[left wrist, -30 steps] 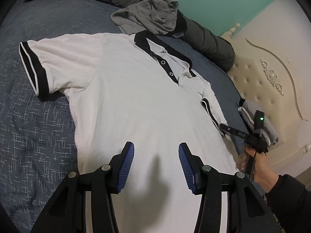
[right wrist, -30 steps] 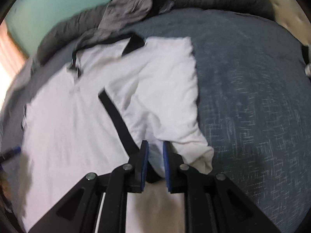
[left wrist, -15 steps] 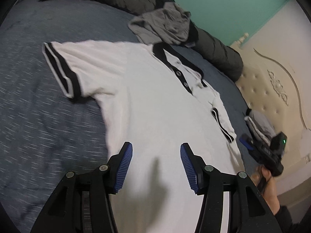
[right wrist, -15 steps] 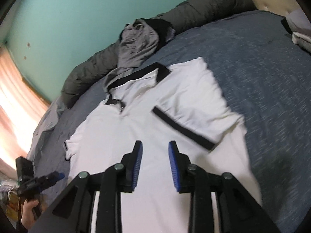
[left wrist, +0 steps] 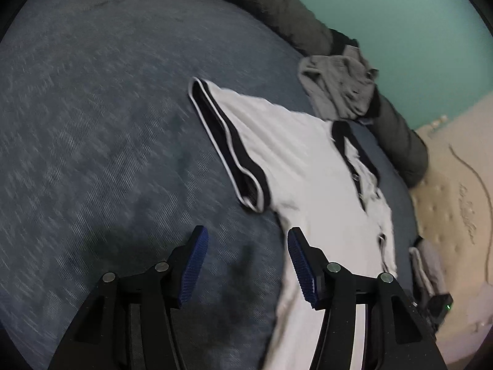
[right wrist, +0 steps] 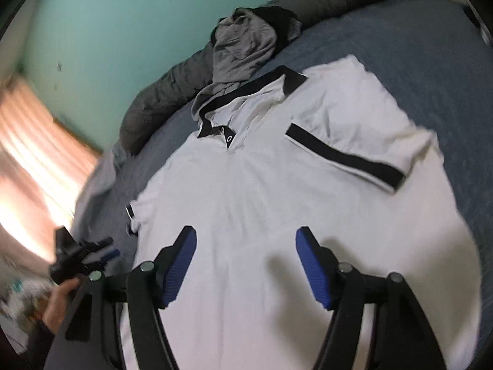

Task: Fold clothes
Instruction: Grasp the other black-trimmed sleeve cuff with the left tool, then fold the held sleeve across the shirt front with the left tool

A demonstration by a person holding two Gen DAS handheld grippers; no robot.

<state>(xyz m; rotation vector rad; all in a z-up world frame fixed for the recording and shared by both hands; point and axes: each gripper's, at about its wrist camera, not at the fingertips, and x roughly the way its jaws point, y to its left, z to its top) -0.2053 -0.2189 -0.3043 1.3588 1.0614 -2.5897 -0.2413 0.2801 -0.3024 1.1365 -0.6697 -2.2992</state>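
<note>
Hovering your right tool (right wrist: 245,262) over white polo shirt (right wrist: 262,200) flat on blue bed (right wrist: 431,61), jaws opening, nothing between | right sleeve (right wrist: 354,141) folded onto chest | your left tool (left wrist: 246,262) over bare bed just left of shirt, wide apart, empty | grey garment (right wrist: 243,49) beyond collar

This is a bedroom in a home. A big bed (left wrist: 92,123) with a blue cover fills it, a padded cream headboard (left wrist: 456,215) at the right and a green wall (right wrist: 123,15) far behind.
</note>
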